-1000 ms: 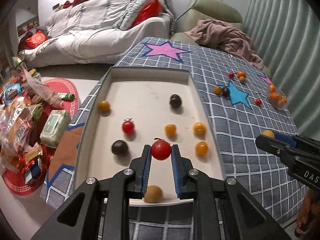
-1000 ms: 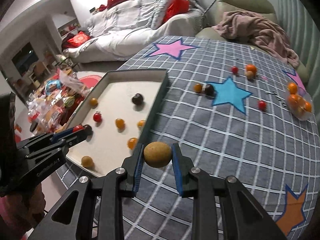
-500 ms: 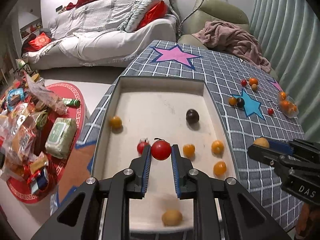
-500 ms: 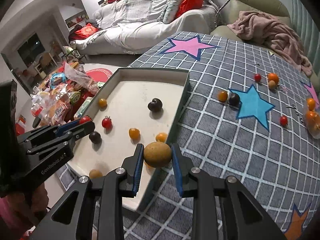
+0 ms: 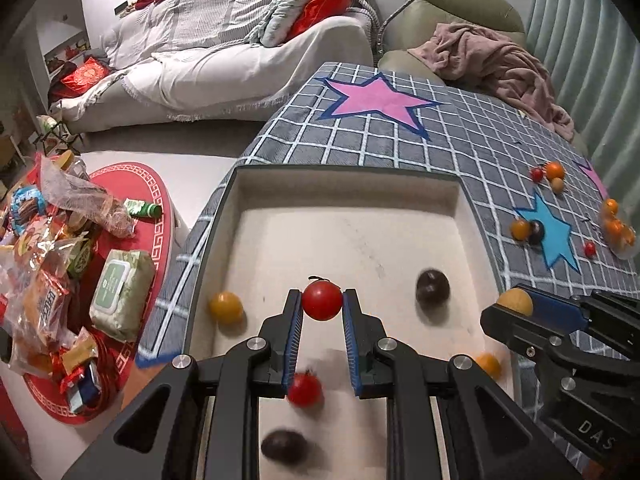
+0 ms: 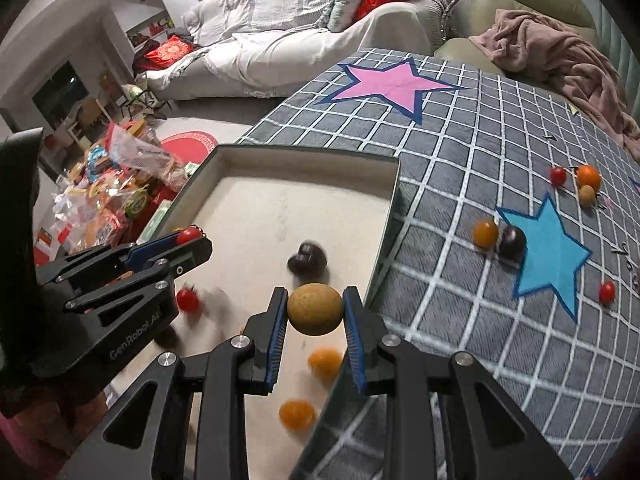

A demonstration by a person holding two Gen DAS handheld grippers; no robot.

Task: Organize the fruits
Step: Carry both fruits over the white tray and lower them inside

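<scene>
We see the tray (image 5: pixel 344 192) on the table's (image 5: pixel 460 144) left side, fruits inside it; more fruits (image 6: pixel 498 236) lie on the table, right of the tray.

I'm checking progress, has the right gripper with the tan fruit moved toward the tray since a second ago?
Yes. The right gripper has carried the tan fruit from above the checked cloth leftward, over the tray.

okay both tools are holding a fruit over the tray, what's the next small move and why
Probably lower the left tool a little and open it, so the red tomato lands on the bare tray floor ahead. It is gripped between the pads, over the tray, with open space in front. The right tool holds a tan fruit near the tray's right wall and can follow.
</scene>
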